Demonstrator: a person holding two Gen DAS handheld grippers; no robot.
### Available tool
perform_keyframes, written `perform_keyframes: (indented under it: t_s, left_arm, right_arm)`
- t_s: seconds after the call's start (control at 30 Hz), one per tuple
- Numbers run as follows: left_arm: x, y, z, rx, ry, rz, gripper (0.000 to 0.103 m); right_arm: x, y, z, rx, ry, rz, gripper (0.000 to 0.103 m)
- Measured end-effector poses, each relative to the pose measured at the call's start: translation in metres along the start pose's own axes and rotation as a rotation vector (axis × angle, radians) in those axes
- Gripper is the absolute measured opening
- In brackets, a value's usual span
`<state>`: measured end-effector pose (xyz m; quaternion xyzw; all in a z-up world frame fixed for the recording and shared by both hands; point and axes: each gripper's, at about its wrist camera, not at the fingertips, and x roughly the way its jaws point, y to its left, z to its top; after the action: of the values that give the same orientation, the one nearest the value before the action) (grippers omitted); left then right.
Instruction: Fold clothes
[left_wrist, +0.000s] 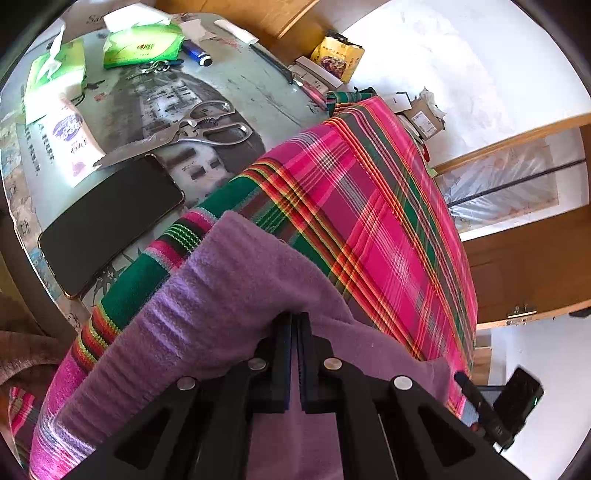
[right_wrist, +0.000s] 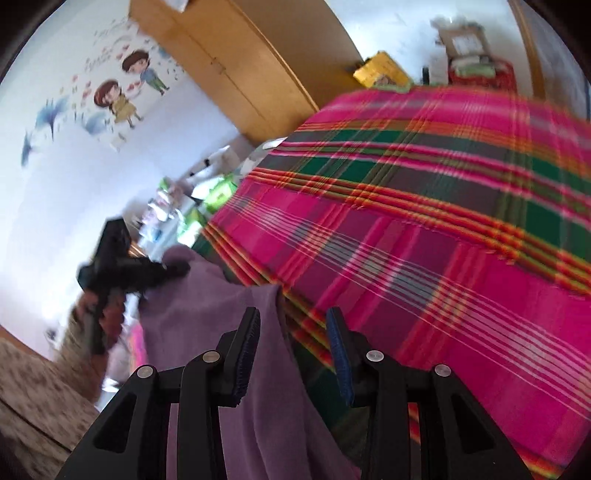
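Observation:
A purple fleece cloth (left_wrist: 221, 295) lies over the near edge of a pink, green and orange plaid cloth (left_wrist: 369, 203) that covers the surface. My left gripper (left_wrist: 295, 317) is shut on a raised fold of the purple cloth. In the right wrist view the left gripper (right_wrist: 173, 271) shows at the left, its tip buried in the purple cloth (right_wrist: 221, 306). My right gripper (right_wrist: 293, 314) stands open above the plaid cloth (right_wrist: 424, 240). The purple cloth's edge hangs between its jaws by the left pad, and neither pad presses on it. This view is blurred by motion.
A table (left_wrist: 240, 74) beside the plaid cloth bears a black phone (left_wrist: 110, 221), metal scissors (left_wrist: 207, 125), green tissue packs (left_wrist: 144, 44) and a lighter (left_wrist: 197, 51). A yellow packet (left_wrist: 338, 57) and small boxes (left_wrist: 424, 118) lie beyond. A wooden cabinet (right_wrist: 229, 62) stands against the wall.

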<state>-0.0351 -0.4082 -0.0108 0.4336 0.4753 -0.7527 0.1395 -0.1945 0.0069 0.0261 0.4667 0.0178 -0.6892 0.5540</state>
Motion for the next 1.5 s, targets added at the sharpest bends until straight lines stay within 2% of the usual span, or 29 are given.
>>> perform_keyframes:
  t_s: [0.2,0.3,0.33,0.4,0.57,0.7,0.83,0.87,0.9,1.03,1.2,1.5]
  left_arm:
    - [0.000,-0.002,0.002,-0.011,0.007,0.009,0.004]
    - [0.001,-0.002,0.002,-0.010,0.006,0.008,0.004]
    - [0.001,-0.002,0.001,-0.010,0.005,0.006,0.004]
    - [0.000,0.000,0.001,-0.018,0.001,0.002,0.004]
    - [0.000,-0.001,0.000,-0.021,-0.006,0.001,0.004]
    - [0.000,0.000,-0.001,-0.028,-0.011,-0.002,0.004]
    - [0.000,-0.001,-0.001,-0.028,-0.013,0.001,0.004]
    - [0.000,-0.001,-0.001,-0.029,-0.014,0.001,0.004]
    - [0.000,0.000,-0.001,-0.030,-0.013,-0.001,0.004]
    - [0.000,0.001,-0.001,-0.034,-0.011,-0.007,0.004]
    - [0.000,0.001,0.001,-0.043,-0.003,-0.010,0.004]
    - [-0.004,0.009,0.009,-0.090,-0.016,-0.037,0.004]
  right_arm:
    - [-0.031,0.034,-0.042,-0.177,-0.032,-0.109,0.040]
    - [-0.033,0.045,-0.069,-0.254,0.011,-0.246,0.040]
    - [-0.034,0.044,-0.077,-0.251,0.023,-0.262,0.040]
    - [-0.036,0.037,-0.089,-0.203,0.034,-0.246,0.040]
    - [-0.040,0.021,-0.095,-0.111,0.026,-0.226,0.035]
    - [-0.036,0.024,-0.091,-0.116,0.023,-0.193,0.033]
    - [-0.022,0.022,-0.087,-0.092,0.062,-0.156,0.022]
    - [-0.020,0.020,-0.088,-0.081,0.072,-0.145,0.017]
    - [-0.021,0.017,-0.088,-0.067,0.073,-0.135,0.008]
    - [-0.031,0.007,-0.089,-0.012,0.037,-0.114,0.007]
    - [-0.022,0.003,-0.089,-0.009,0.068,-0.182,0.006]
    - [-0.022,0.014,-0.096,-0.053,0.046,-0.280,0.006]
